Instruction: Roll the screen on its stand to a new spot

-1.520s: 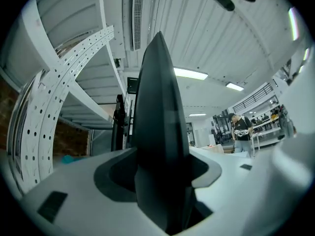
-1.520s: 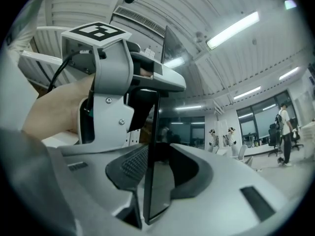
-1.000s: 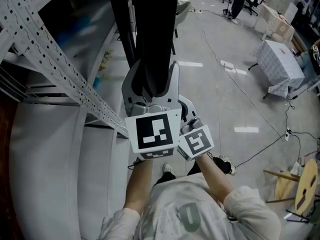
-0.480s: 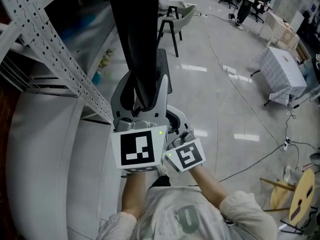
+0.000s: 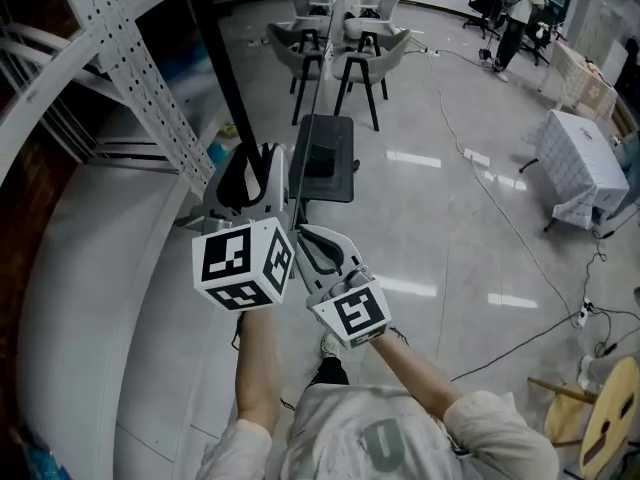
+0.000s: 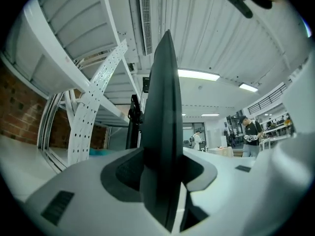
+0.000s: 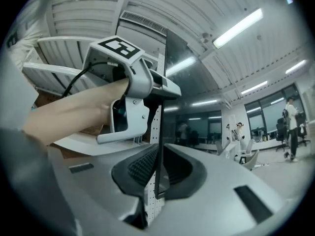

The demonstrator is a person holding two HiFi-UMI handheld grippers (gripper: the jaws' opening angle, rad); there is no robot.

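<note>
Shiny grey floor [image 5: 460, 228], grey chairs [image 5: 372, 38] far off, table with a white cloth [image 5: 585, 163] on the right, white beams with holes [image 5: 140, 78] on the left, brick wall [image 6: 19, 119], long ceiling lights [image 6: 199, 74].

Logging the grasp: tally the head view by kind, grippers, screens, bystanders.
screen: 1
gripper: 2 (left gripper, jaws have just been closing, screen between them; right gripper, shut on the screen)
bystander: 1
Total: 4
</note>
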